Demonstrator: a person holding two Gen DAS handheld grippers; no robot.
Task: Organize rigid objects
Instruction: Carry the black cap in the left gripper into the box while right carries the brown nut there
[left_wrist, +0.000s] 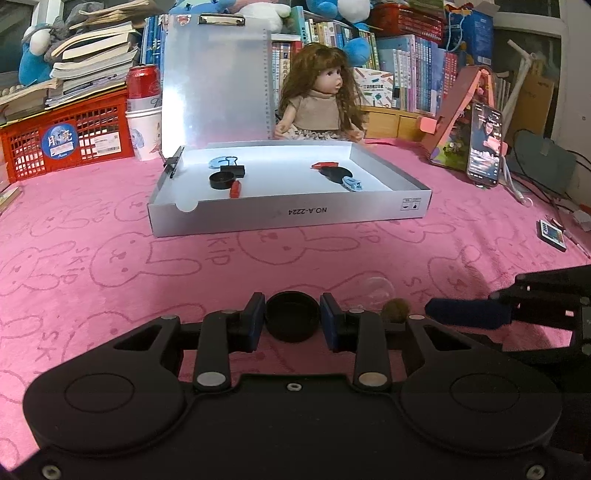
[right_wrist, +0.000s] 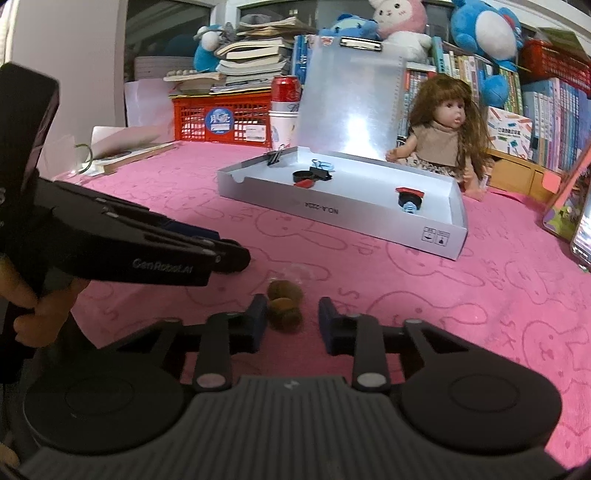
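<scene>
The table cover (left_wrist: 110, 221) is soft pink cloth, matt and slightly fuzzy. The open box (left_wrist: 288, 216) looks like smooth silvery card with a glossy, reflective lid, while the round black cap (left_wrist: 292, 316) is matt plastic. The small brown ball (right_wrist: 284, 306) looks rough and fibrous.

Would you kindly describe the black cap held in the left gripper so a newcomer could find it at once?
Start at the silver box lying open on the pink cloth, then come toward the camera to the left gripper. The black cap sits clamped between its blue fingers. Unlike the black cap in the box, it is outside and held.
</scene>
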